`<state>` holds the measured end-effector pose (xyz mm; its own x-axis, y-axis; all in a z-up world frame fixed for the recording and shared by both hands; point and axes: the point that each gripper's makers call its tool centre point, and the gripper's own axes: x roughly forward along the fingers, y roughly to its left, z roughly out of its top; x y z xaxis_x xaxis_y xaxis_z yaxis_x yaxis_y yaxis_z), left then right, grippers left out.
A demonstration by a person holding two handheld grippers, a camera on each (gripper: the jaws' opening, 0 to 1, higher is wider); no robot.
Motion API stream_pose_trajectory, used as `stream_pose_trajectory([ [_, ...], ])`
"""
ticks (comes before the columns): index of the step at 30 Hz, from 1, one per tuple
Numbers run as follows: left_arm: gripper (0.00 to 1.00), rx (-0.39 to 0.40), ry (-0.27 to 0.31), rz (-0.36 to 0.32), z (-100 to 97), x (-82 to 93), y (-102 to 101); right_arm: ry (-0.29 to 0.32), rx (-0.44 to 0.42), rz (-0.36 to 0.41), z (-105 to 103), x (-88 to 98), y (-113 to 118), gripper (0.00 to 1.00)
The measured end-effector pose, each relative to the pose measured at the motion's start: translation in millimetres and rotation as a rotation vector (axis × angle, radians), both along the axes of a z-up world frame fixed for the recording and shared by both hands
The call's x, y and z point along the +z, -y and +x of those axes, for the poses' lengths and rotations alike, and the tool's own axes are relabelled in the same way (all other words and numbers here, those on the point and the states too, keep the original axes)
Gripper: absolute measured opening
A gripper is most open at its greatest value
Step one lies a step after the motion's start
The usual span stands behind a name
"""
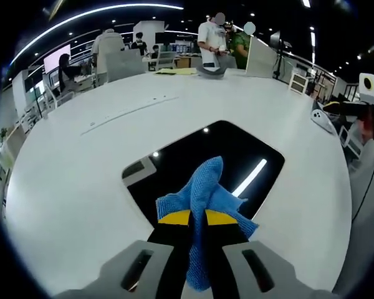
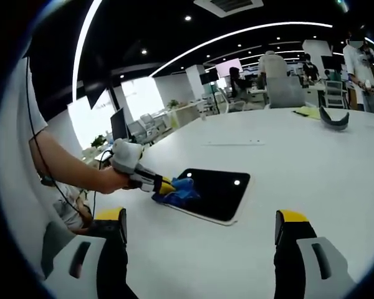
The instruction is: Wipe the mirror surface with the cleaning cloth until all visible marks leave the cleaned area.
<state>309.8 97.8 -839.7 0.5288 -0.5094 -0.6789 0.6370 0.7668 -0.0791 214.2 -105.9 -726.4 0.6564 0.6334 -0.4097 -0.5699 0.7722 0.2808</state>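
Observation:
A dark rectangular mirror [image 1: 199,162] lies flat on the white table [image 1: 81,187] and reflects ceiling lights. My left gripper [image 1: 197,218] is shut on a blue cleaning cloth [image 1: 206,193], which rests on the mirror's near edge. In the right gripper view the mirror [image 2: 218,190] lies mid-table, with the blue cloth [image 2: 179,189] at its left end. The left gripper [image 2: 165,185] holds it there, carried by a person's gloved hand [image 2: 126,156]. My right gripper [image 2: 199,227] stands wide open above the table, short of the mirror, with nothing between its fingers [image 2: 288,225].
People stand and sit at the table's far side [image 1: 212,37]. A grey curved object [image 1: 210,72] and yellow papers [image 1: 174,71] lie near the far edge. A chair [image 2: 285,90] stands behind the table. Office desks and monitors fill the background.

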Motion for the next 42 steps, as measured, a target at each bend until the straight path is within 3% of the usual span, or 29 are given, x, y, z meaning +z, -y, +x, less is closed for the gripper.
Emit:
stream_pose_trajectory([
  [42, 0.04, -0.128, -0.019, -0.039, -12.3, 0.1, 67.2, -0.008, -0.014, -0.003, 2.0, -0.8, 6.4, 0.98],
])
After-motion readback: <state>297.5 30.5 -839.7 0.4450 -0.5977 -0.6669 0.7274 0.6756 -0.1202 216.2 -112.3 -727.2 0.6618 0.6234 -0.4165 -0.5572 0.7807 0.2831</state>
